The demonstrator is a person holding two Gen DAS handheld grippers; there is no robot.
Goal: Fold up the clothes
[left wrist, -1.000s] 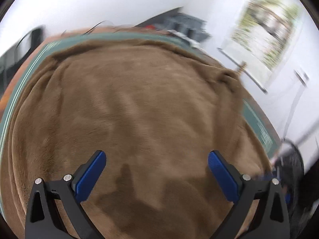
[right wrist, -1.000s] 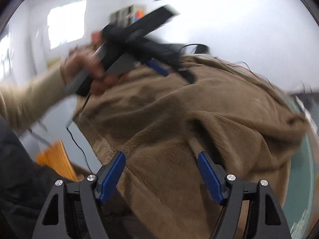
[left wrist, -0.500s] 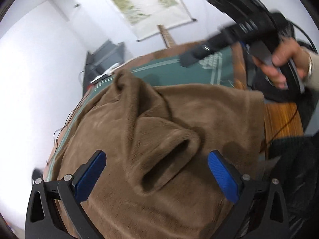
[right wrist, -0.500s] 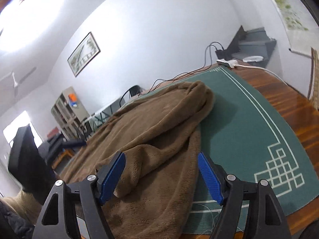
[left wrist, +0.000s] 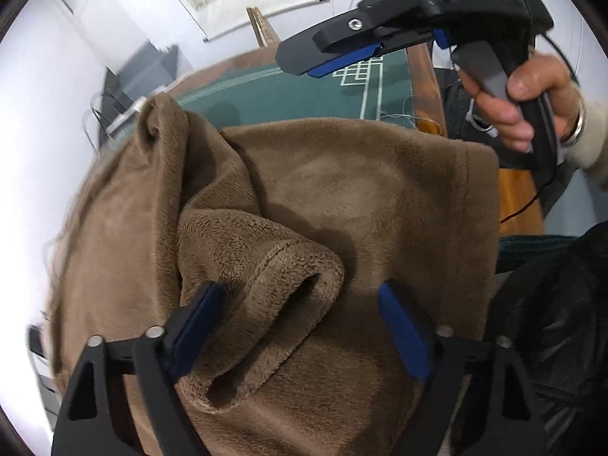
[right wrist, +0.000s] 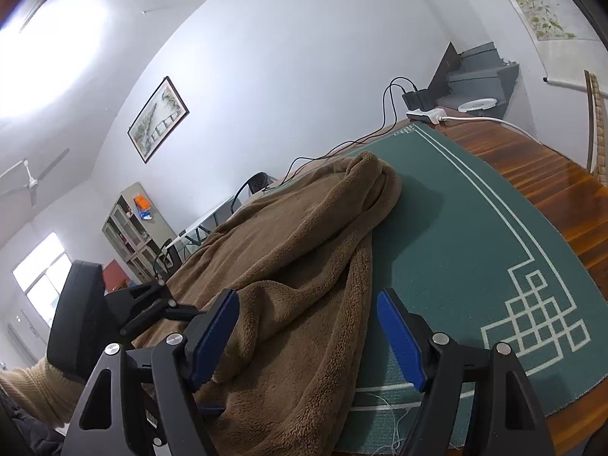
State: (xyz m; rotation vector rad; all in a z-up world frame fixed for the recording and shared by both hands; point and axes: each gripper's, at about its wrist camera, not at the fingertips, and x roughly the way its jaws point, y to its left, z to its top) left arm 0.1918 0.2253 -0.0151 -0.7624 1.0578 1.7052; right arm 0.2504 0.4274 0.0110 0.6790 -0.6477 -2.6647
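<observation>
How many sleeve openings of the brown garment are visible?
1: the sleeve cuff lies between the closing left gripper jaws, not pinched. Another may be hidden in the folds.

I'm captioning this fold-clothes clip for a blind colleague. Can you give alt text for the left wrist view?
The left gripper, jaws closing, straddles the open sleeve cuff of a brown fleece garment spread over a green mat. Beyond it, a hand holds the right gripper above the mat.

Bare green mat (right wrist: 456,228) lies open right of the brown fleece (right wrist: 304,235); cables (right wrist: 380,129) and a power strip (right wrist: 425,115) crowd the counter's (right wrist: 532,174) far corner.
</observation>
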